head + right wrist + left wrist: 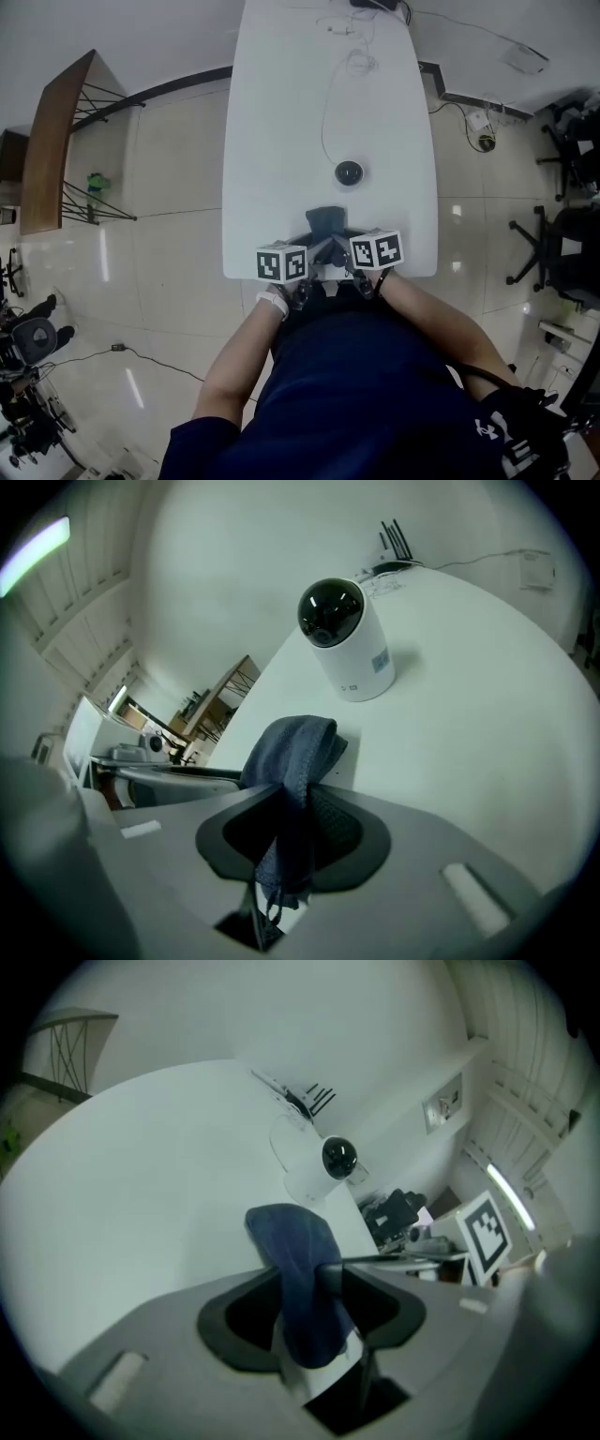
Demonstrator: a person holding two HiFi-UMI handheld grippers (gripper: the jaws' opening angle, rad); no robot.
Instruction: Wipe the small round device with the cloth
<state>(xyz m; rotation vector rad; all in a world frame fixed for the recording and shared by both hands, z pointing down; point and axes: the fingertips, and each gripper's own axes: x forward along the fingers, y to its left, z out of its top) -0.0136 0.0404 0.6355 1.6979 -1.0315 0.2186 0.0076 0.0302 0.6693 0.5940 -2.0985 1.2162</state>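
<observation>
Navy-blue cloth [326, 221] is pinched from both sides right now. The left tongs [309, 1299] are clamped on one bunched-up part of it, and the right tongs [286, 825] are closed on another part. In each gripper view the fabric runs straight through the gap between the jaws and flops out past the tips. The two sets of tongs sit just beside each other, tips angled in toward one another and tilted down at the near edge of the white bench [281, 141]. The loose end of the cloth rests on the bench just ahead of them.

The small round device [349, 172] is a white can-shaped thing with a glossy black dome on top. It's standing upright straight ahead of the tongs, a bit beyond the cloth and not touching it. From the left tongs it's ahead and slightly to the right; from the right tongs it's pretty much dead ahead.

A thin cable [325, 112] loops away from the device toward the far end of the bench, well past the tongs. Behind the tongs is the person's dark blue shirt [375, 394].
</observation>
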